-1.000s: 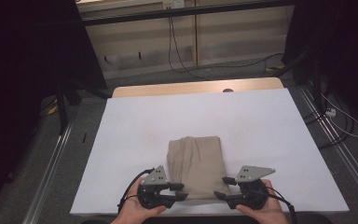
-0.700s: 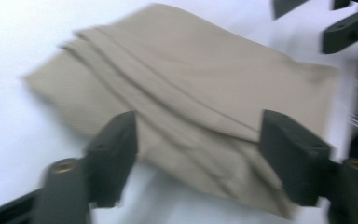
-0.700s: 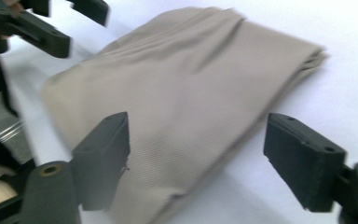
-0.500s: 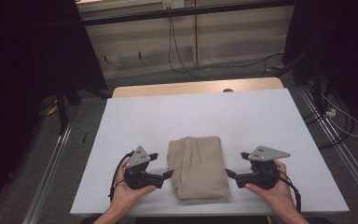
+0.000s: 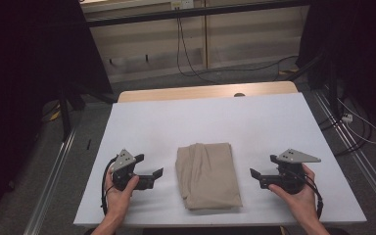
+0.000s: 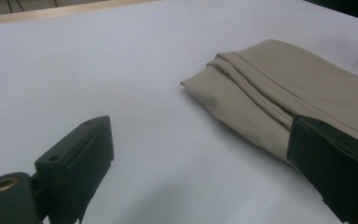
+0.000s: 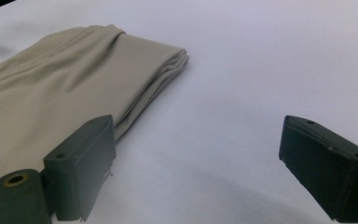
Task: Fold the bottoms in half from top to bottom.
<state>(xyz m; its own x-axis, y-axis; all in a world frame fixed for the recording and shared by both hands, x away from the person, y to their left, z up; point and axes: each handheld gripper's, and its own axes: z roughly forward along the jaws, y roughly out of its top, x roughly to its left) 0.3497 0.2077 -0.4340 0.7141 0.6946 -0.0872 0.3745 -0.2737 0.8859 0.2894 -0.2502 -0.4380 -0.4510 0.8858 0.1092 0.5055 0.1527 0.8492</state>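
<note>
White-topped rectangular counter [image 5: 274, 127], bare wooden strip along far edge. Folded beige fabric garment [image 5: 208, 174] lies flat near front edge, centred, creases running lengthwise.

A plain beige folded cloth [image 5: 208, 174] lies on a white table [image 5: 176, 122], black grippers beside it.

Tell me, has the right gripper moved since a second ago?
Yes. The right gripper has pulled off the folded beige cloth toward the table's right side, jaws open.
</note>
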